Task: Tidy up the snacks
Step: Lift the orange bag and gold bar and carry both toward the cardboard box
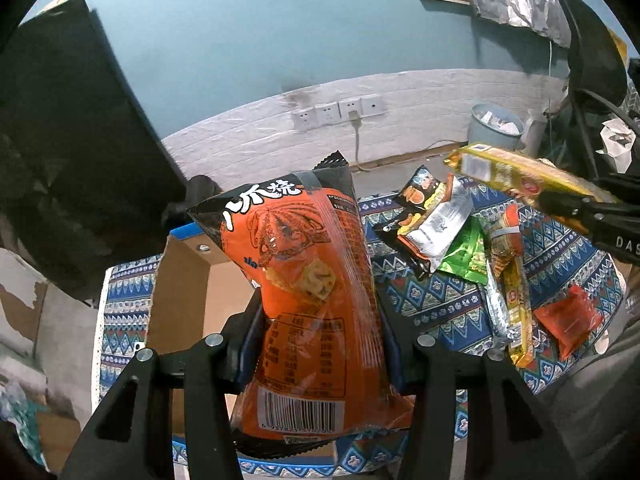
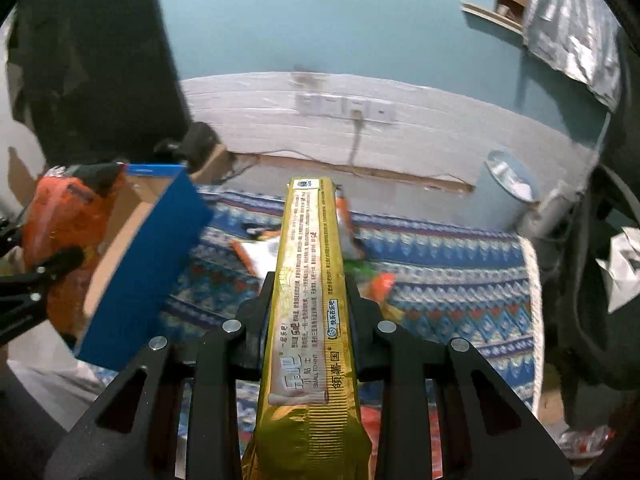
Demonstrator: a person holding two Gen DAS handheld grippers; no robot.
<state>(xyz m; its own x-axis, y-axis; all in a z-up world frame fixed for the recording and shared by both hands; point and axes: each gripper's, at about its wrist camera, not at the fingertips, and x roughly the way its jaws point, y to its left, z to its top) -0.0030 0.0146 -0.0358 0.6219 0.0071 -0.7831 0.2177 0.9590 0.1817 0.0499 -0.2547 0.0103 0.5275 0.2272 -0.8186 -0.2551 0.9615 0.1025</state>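
While the patterned cloth (image 1: 452,304) on the tabletop fills the lower half of both views, an orange snack bag (image 1: 312,280) is clamped upright between the jaws of the left tongs (image 1: 316,320) at the centre of the left wrist view. Directly behind it, at lower left, an open cardboard box (image 1: 184,280) with a blue rim is seen. A long yellow packet (image 2: 308,280) is gripped by the right tongs (image 2: 308,292) and runs up the middle of the right wrist view; in the left wrist view the same packet is found at the right edge, raised over the pile. A heap of loose snacks (image 1: 444,228) is spread on the cloth at centre right, with a small red packet (image 1: 568,320) lying further to the lower right. A white wall panel with sockets (image 1: 340,112) and a blue bin (image 1: 494,124) are visible beyond the cloth, and a dark slab (image 1: 68,152) blocks the upper left.
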